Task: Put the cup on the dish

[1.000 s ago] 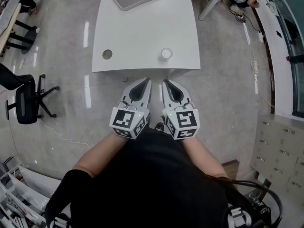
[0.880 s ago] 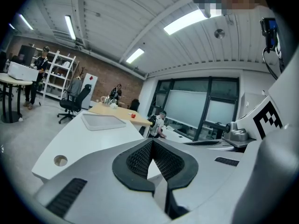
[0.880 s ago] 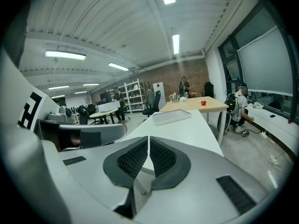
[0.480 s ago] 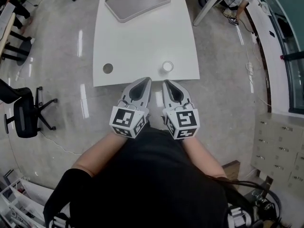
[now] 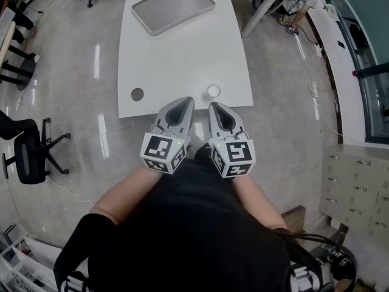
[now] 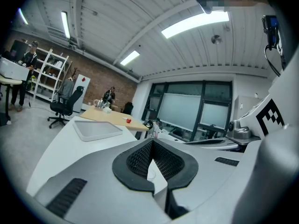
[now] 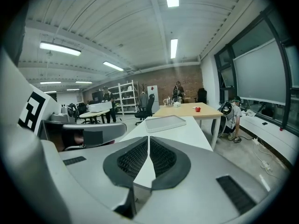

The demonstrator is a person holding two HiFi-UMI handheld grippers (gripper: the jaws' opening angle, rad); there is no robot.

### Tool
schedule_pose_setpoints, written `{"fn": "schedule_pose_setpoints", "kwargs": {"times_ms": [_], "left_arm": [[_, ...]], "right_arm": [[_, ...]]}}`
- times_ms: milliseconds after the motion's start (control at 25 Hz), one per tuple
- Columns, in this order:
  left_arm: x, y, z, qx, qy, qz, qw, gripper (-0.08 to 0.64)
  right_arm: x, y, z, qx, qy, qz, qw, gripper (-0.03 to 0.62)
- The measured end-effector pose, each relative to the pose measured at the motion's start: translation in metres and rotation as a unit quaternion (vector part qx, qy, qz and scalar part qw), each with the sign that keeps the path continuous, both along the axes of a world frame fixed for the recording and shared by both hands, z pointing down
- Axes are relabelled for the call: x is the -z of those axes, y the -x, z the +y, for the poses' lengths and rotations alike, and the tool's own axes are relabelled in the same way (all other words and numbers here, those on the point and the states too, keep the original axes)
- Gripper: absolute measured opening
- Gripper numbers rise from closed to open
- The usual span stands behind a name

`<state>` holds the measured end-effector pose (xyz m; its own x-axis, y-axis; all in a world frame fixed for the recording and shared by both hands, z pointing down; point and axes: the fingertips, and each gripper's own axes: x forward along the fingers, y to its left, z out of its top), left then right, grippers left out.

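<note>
Seen from above, a person stands at the near edge of a white table (image 5: 182, 53) with a two-jaw gripper in each hand. The left gripper (image 5: 182, 104) and the right gripper (image 5: 217, 107) sit side by side at centre frame, tips aimed at the table. Each has its jaws pressed together with nothing between them, as both gripper views confirm.

The cup (image 5: 213, 90), small and white with its mouth up, stands near the table's lower right corner. It is just above the right gripper's tip in the frame and not touched by it. A small dark round disc near the table's lower left corner is most likely the dish (image 5: 137, 94), and it lies well apart from the cup. A grey tray (image 5: 173, 8) lies empty at the far end of the table, at the top of the frame.

The task has not begun, and either gripper must open before it can take the cup. The cup looks light and thin-walled, though its material cannot be told from here. If it is paper or plastic, a hard squeeze could dent it. If it is glazed, the wall may slip between the pads. The safest hold is probably across the side wall at about mid-height with a moderate grip, keeping the cup upright. Its small base could make it tip easily.
</note>
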<state>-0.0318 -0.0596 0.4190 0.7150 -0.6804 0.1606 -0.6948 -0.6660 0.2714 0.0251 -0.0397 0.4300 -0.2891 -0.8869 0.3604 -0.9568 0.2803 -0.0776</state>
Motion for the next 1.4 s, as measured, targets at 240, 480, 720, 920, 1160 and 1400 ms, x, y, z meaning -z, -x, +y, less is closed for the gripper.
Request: {"fn": "schedule_pose_setpoints", "kwargs": {"times_ms": [240, 480, 720, 920, 1160, 1400], "left_arm": [[-0.010, -0.004, -0.010, 0.003, 0.003, -0.014, 0.9999, -0.003], [-0.028, -0.013, -0.027, 0.015, 0.014, -0.040, 0.9990, -0.003], [-0.058, -0.027, -0.043, 0.017, 0.030, -0.063, 0.9974, -0.003], [-0.076, -0.039, -0.056, 0.011, 0.034, -0.077, 0.9964, -0.003], [-0.093, -0.046, -0.066, 0.014, 0.046, -0.093, 0.9945, -0.003], [-0.108, -0.055, -0.071, 0.020, 0.061, -0.104, 0.9925, -0.003]], "right_arm": [[-0.012, -0.008, -0.009, 0.006, 0.012, 0.007, 1.000, 0.015], [-0.025, -0.020, -0.025, 0.028, 0.033, 0.018, 0.999, 0.015], [-0.052, -0.029, -0.037, 0.054, 0.051, 0.025, 0.997, 0.015], [-0.074, -0.040, -0.046, 0.064, 0.065, 0.037, 0.995, 0.015], [-0.094, -0.049, -0.059, 0.074, 0.085, 0.037, 0.993, 0.070], [-0.118, -0.053, -0.067, 0.101, 0.110, 0.034, 0.988, 0.197]]}}
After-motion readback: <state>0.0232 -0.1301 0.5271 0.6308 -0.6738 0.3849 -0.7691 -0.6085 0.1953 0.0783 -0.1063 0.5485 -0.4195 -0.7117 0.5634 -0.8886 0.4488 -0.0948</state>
